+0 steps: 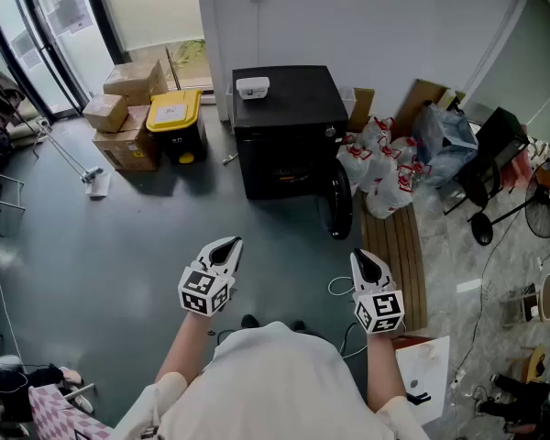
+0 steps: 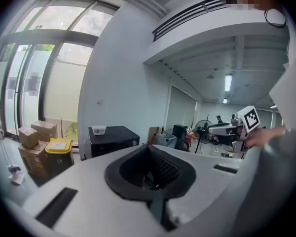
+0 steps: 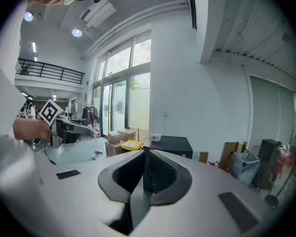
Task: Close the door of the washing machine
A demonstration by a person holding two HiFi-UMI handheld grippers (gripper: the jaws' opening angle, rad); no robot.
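Note:
The black washing machine [image 1: 289,108] stands against the far wall, some way ahead of me. Its round door [image 1: 337,204] hangs open, swung out to the machine's right side. The left gripper [image 1: 229,244] and right gripper [image 1: 360,257] are held low in front of the person, both pointing toward the machine and well short of it. Both are shut with nothing between the jaws. The machine [image 2: 113,135] appears small beyond the left gripper [image 2: 148,149] in the left gripper view. In the right gripper view, the machine [image 3: 172,144] sits just past the right gripper [image 3: 145,152].
A small white box [image 1: 253,87] lies on the machine's top. Cardboard boxes [image 1: 119,108] and a yellow-lidded bin [image 1: 176,122] stand to its left. White and red bags [image 1: 380,168] pile up on its right, by a wooden slat board [image 1: 394,246]. A cable [image 1: 341,287] loops on the floor.

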